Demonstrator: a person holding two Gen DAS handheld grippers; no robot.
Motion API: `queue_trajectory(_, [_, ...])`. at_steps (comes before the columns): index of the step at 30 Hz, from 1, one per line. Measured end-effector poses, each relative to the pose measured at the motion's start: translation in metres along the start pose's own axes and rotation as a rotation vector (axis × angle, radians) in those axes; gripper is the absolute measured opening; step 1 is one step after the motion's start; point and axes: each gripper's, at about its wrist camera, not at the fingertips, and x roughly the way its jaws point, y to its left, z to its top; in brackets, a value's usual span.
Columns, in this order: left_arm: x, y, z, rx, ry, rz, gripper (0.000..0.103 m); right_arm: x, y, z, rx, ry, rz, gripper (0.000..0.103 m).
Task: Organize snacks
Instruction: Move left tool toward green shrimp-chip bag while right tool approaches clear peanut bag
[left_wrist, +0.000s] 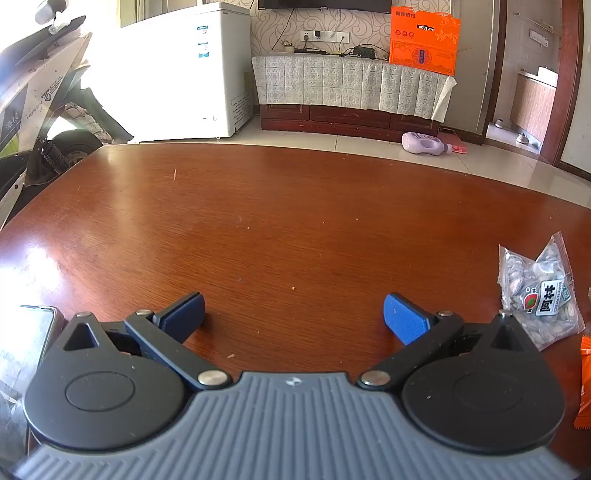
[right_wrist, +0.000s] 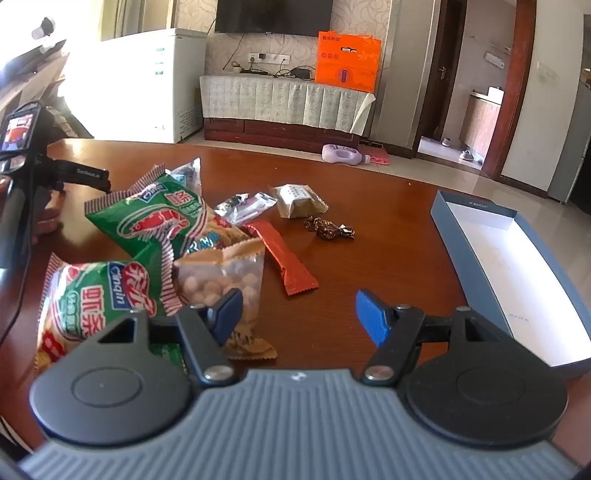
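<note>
The left gripper (left_wrist: 293, 314) was tilted downward with its jaws spread wide and nothing between its blue pads (left_wrist: 404, 317). The right gripper (right_wrist: 297, 314) was also angled down, jaws wide apart and empty. A hand (right_wrist: 46, 221) held the left gripper's handle.

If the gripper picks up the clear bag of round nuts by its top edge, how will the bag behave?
The clear bag of round nuts is thin film, so it will probably sag and hang. The loose nuts would likely slide to the bottom. The glossy film may slip between the pads.
</note>
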Motion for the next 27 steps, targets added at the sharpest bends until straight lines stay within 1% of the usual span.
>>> queue_trajectory(8, [0.0, 0.0, 0.0, -0.001, -0.004, -0.001, 0.103, -0.001, -0.002, 0.009, 0.002, -0.026, 0.012, 0.07])
queue_trajectory(9, [0.0, 0.0, 0.0, -0.001, -0.004, -0.001, 0.103, -0.005, 0.003, 0.017, 0.022, -0.042, 0.007, 0.07])
queue_trajectory(11, [0.0, 0.0, 0.0, 0.0, -0.004, 0.0, 0.103, -0.003, 0.0, 0.021, 0.04, -0.039, 0.024, 0.07])
queue_trajectory(14, [-0.001, 0.0, -0.001, -0.011, -0.003, 0.009, 0.103, -0.005, 0.004, 0.023, 0.039, -0.04, 0.026, 0.07])
queue_trajectory(15, [-0.001, 0.0, 0.0, -0.004, 0.002, 0.004, 0.103, -0.004, 0.004, 0.024, 0.045, -0.039, 0.029, 0.07])
queue_trajectory(18, [-0.002, 0.003, 0.003, 0.034, 0.046, -0.042, 0.103, 0.003, 0.001, 0.027, 0.085, -0.026, 0.037, 0.07])
queue_trajectory(20, [-0.002, 0.008, 0.006, 0.04, 0.052, -0.054, 0.103, 0.007, -0.002, 0.027, 0.113, -0.016, 0.04, 0.07])
queue_trajectory(21, [-0.003, 0.01, -0.001, 0.033, 0.051, -0.045, 0.103, 0.008, -0.003, 0.027, 0.12, -0.011, 0.041, 0.07])
queue_trajectory(24, [-0.006, 0.011, -0.004, 0.026, 0.048, -0.019, 0.103, 0.01, -0.005, 0.027, 0.141, -0.002, 0.051, 0.07])
queue_trajectory(27, [-0.015, 0.014, -0.01, 0.023, 0.027, 0.016, 0.103, 0.012, -0.002, 0.027, 0.135, 0.003, 0.057, 0.07])
